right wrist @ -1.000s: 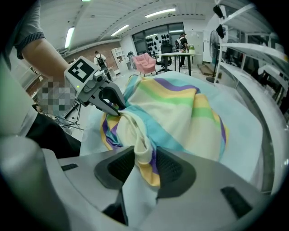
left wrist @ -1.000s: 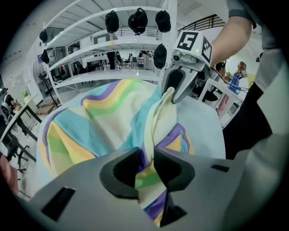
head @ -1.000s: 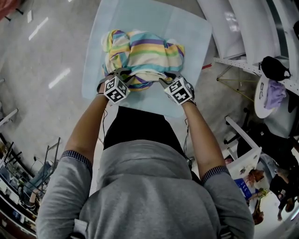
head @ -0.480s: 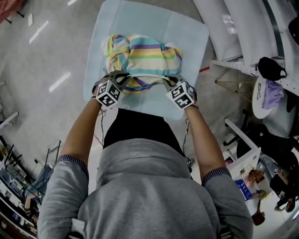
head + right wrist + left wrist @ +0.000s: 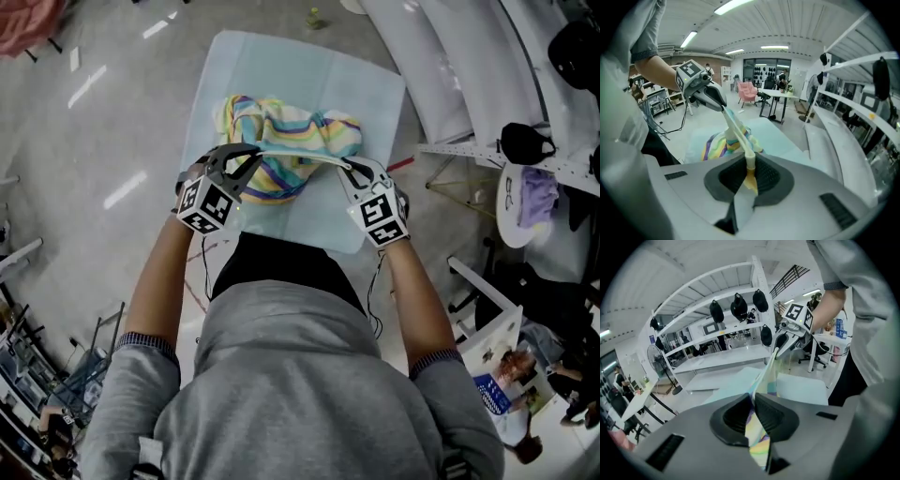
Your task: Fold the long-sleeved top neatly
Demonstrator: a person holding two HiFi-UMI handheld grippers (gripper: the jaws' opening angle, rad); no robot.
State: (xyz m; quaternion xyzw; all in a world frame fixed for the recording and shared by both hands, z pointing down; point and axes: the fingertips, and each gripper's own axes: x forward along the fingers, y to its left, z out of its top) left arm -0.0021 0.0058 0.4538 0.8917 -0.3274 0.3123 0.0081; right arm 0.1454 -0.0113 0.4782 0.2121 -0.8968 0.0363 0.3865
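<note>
Hem of striped top (image 5: 292, 129) spans left gripper (image 5: 256, 151) and right gripper (image 5: 341, 164), jaws just clamped on it.

Pale blue table (image 5: 281, 58)
A bunched striped top (image 5: 286, 141) rests around its middle, reaching towards the near edge.

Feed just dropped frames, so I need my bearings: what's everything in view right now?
top: one, pastel stripes, bunched on the table, near edge lifted taut
table: one, pale blue, under the top
rack: one, white, right of the table
caps: several, black, hanging on the rack
cloth: one, purple, far right
left claw: one, grey, shut on the top
right claw: one, grey, shut on the top
</note>
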